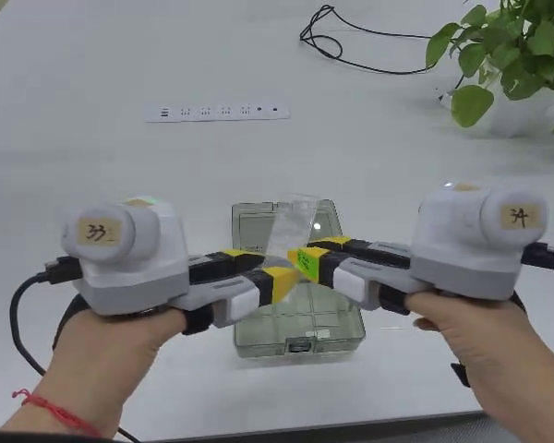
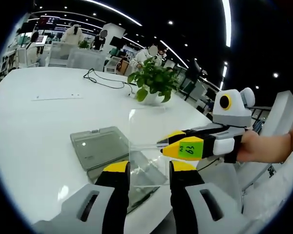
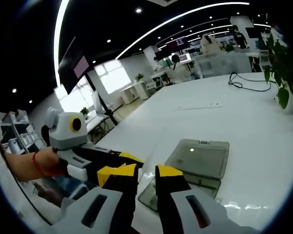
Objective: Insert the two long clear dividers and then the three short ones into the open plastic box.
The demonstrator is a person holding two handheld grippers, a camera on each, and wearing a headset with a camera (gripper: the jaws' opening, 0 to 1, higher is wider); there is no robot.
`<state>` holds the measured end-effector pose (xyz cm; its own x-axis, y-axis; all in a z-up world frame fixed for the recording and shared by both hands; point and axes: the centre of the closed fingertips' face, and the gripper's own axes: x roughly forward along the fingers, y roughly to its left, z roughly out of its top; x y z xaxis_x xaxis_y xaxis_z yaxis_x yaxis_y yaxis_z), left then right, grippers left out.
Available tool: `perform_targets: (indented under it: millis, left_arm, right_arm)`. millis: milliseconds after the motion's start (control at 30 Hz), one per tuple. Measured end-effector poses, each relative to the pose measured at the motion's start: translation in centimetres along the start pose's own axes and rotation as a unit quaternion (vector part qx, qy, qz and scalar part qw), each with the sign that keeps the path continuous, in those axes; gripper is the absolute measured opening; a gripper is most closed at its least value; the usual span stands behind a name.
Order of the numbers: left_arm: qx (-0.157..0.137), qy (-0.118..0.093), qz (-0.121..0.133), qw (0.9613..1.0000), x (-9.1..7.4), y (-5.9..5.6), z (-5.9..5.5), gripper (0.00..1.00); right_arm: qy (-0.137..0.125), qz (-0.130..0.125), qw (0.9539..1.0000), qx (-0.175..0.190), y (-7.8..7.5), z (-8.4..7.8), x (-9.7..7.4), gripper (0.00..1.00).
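The left tongs (image 2: 150,168) and the right tongs (image 1: 314,252) are meeting tip to tip above the open plastic box (image 1: 300,337), which is sitting on the white table (image 1: 92,185) with its lid lying flat behind the base. A clear divider (image 1: 294,226) is hanging in the air between the two sets of tongs, over the join of lid and base and not touching either.

In the left gripper view the right tongs are coming in from the right, and their yellow tips are pinching together on the divider's side edge. The left tongs are standing released, with the jaws parted and the divider's lower part sitting in the gap between them. In the right gripper view its own jaws are lying close together, with the box straight ahead and below.

Further back on the table a white power strip (image 1: 217,112), a black cable (image 1: 351,51) and a potted plant (image 1: 512,55) are lying well apart from the box.
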<state>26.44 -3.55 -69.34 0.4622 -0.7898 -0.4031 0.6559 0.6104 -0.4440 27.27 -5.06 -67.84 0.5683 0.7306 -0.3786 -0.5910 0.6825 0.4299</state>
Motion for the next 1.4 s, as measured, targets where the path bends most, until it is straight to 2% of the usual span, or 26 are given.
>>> perform_targets:
  millis: [167,233,300,367,400,500,700,967,1133,1267,1333,1400]
  left_arm:
    - [0.002,0.001,0.000,1.0000,0.0,0.0,0.0,0.30]
    - [0.003,0.001,0.001,1.0000,0.2,0.1,-0.1,0.30]
    - [0.004,-0.003,-0.003,1.0000,0.2,-0.1,0.0,0.31]
    - [0.001,0.004,0.002,1.0000,0.2,0.0,-0.3,0.27]
    - [0.005,-0.001,-0.001,1.0000,0.3,-0.1,-0.2,0.26]
    - [-0.005,-0.003,-0.008,0.9999,0.2,-0.3,-0.2,0.28]
    - [0.005,-0.003,-0.009,0.9999,0.2,-0.3,-0.2,0.32]
    - [0.028,0.007,-0.011,0.9995,-0.4,0.2,-1.0,0.39]
    - [0.058,0.013,-0.014,0.9981,-1.0,0.7,-1.5,0.45]
    - [0.067,0.015,-0.018,0.9975,-1.5,1.0,-1.8,0.51]
    - [0.085,0.018,-0.018,0.9961,-1.7,1.2,-2.0,0.54]
    - [0.090,0.019,-0.022,0.9956,-1.9,1.3,-2.2,0.57]
  right_arm:
    - [-0.001,-0.006,0.9997,0.022,-0.2,0.0,0.0,0.09]
    - [-0.001,-0.013,0.9988,0.046,-0.2,-0.1,0.1,0.08]
    - [-0.001,-0.014,0.9988,0.047,-0.2,-0.1,0.1,0.07]
    - [-0.001,-0.017,0.9985,0.052,-0.3,0.0,0.1,0.07]
    - [0.000,-0.016,0.9985,0.052,-0.3,-0.1,0.1,0.07]
    - [0.001,-0.018,0.9982,0.057,-0.4,-0.1,0.0,0.07]
    - [0.002,-0.019,0.9977,0.065,-0.5,0.1,0.0,0.07]
    - [0.006,-0.032,0.9972,0.066,-1.5,0.6,-0.4,0.07]
    - [0.014,-0.048,0.9964,0.068,-2.6,0.7,-0.8,0.07]
    - [0.025,-0.060,0.9958,0.065,-3.4,0.7,-1.0,0.07]
    - [0.033,-0.067,0.9947,0.070,-3.6,0.7,-1.2,0.07]
    - [0.041,-0.074,0.9938,0.073,-3.7,0.5,-1.3,0.07]
